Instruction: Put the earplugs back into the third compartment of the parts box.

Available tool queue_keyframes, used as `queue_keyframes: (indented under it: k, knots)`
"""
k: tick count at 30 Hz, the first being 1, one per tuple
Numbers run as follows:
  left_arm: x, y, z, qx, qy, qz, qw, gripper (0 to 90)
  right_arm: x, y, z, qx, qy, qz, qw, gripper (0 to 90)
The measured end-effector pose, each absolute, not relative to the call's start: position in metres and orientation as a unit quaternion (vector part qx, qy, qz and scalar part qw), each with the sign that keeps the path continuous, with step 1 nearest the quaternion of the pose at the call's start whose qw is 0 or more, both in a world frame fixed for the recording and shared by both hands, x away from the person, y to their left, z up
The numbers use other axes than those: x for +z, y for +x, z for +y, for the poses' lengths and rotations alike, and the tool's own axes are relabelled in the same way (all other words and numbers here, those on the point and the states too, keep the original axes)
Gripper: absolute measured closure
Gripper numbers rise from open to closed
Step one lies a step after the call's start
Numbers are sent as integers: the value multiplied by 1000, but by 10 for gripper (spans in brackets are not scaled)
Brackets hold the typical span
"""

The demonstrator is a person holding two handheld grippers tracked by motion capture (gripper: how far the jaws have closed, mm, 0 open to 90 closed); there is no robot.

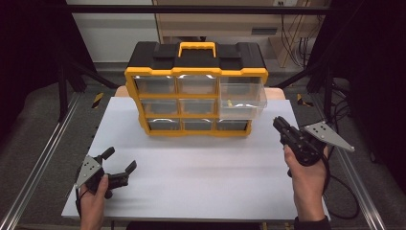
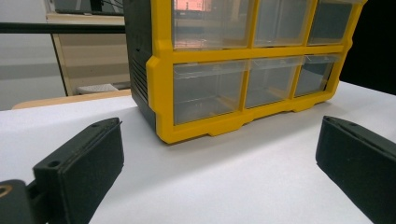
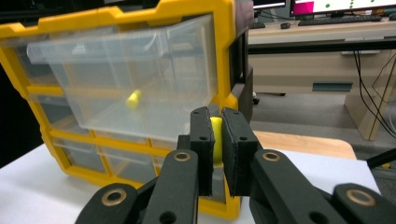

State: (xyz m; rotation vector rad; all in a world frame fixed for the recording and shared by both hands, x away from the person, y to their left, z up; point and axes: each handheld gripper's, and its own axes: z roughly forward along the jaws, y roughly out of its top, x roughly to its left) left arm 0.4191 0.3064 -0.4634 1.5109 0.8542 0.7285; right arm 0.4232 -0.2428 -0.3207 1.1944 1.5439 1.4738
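One small yellow cylinder (image 3: 133,99) already lies in the pulled-out clear drawer (image 1: 242,98); a second yellow piece (image 3: 216,135), clamped in right tongs (image 3: 218,140), awaits drop-in; left tongs (image 1: 118,164) gape wide, idle above white desk (image 1: 201,163).

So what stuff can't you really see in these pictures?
- The yellow piece in the right gripper: its jaws cover most of it in the right gripper view, so its shape is unclear.
- The small yellow thing in the open drawer: hazy through the plastic, tiny in the high view.
- The drawer box: its top is cut off by the edge in the left gripper view.
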Motion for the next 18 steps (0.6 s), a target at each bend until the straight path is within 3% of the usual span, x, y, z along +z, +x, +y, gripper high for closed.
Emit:
queue_keyframes:
  k: [18]
  knots:
    - [-463, 419, 307, 313, 648, 369, 588, 8, -276, 436, -245, 581, 444, 583, 355, 836]
